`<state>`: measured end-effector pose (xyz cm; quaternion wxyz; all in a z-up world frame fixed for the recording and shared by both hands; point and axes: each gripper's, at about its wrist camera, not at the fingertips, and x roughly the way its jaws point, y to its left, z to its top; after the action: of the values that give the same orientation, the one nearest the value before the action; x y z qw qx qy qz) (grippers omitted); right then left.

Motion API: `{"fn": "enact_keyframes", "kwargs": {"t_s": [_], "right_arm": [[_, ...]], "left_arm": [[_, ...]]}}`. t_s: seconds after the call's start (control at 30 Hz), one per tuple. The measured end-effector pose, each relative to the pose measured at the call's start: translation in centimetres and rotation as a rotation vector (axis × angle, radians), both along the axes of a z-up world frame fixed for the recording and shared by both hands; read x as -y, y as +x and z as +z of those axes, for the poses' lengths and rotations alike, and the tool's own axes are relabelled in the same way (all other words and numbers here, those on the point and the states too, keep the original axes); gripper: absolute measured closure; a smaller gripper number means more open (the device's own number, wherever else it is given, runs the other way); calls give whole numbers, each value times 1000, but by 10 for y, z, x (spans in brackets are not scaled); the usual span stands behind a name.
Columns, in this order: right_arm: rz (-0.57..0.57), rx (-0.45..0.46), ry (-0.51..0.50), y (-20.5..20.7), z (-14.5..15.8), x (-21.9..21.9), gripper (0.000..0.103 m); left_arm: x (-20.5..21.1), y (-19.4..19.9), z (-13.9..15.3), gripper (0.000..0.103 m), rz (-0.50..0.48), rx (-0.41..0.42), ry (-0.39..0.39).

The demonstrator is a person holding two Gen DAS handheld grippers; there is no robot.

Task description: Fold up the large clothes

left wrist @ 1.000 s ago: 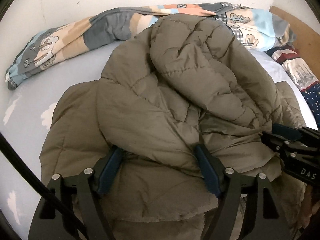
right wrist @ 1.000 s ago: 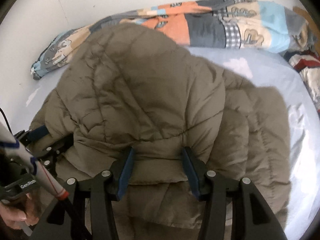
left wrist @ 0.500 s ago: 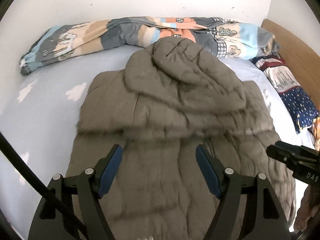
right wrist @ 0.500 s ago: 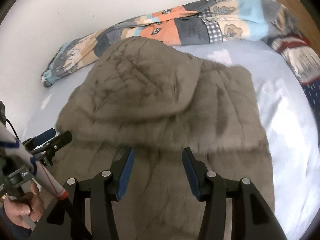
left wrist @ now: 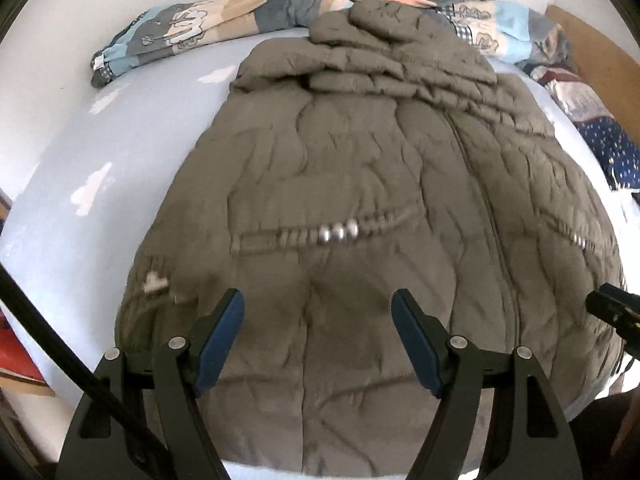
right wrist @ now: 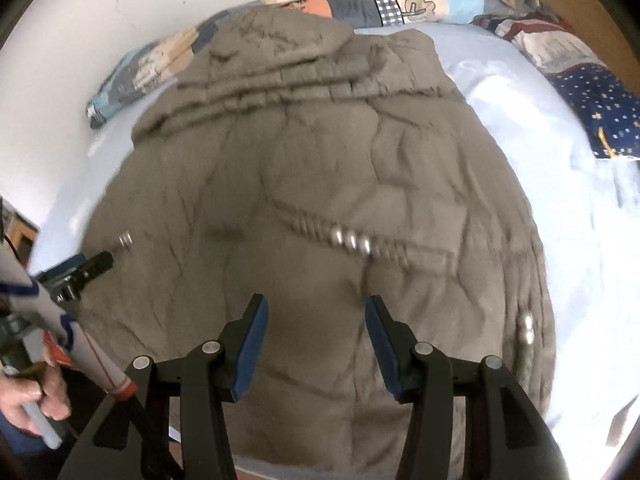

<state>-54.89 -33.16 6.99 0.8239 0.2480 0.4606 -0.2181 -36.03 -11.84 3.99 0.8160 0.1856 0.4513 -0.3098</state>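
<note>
Both my left claw [left wrist: 318, 344] and right claw [right wrist: 316, 346] are hanging wide open, gripping nothing, over the jacket [left wrist: 360, 184] lying at the bed's [left wrist: 132, 152] near edge.

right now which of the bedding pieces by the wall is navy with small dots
The navy dotted fabric at the bed's right edge; the patchwork quilt along the wall is pastel blocks.

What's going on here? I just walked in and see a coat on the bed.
A person with a gripper in each hand is folding a padded olive jacket spread on the light blue bed. Both the left gripper and the right gripper hover open above its near hem, gripping nothing. A patterned quilt lies bunched along the wall.
</note>
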Motion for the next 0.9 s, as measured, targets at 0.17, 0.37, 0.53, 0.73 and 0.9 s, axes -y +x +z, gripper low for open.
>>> {"fn": "enact_keyframes", "kwargs": {"t_s": [0.17,0.37,0.53,0.73,0.9], "right_arm": [[21,-51,-5,-4,-19,-18,48],[15,-29,-10,-11,-22,-20,47],[-23,15,13,-33,-15,-20,47],[-26,7,34,-40,-27,-22,47],[-49,98,54,-56,-12,-18,47]], "left_arm": [[-7,-13,-27,28,-44,26,70],[-18,-17,-19,28,-55,25,34],[-47,-15,-13,28,-6,12,-20],[-74,-5,-18,28,18,-15,-49],[-116,4,13,28,75,25,-159]]}}
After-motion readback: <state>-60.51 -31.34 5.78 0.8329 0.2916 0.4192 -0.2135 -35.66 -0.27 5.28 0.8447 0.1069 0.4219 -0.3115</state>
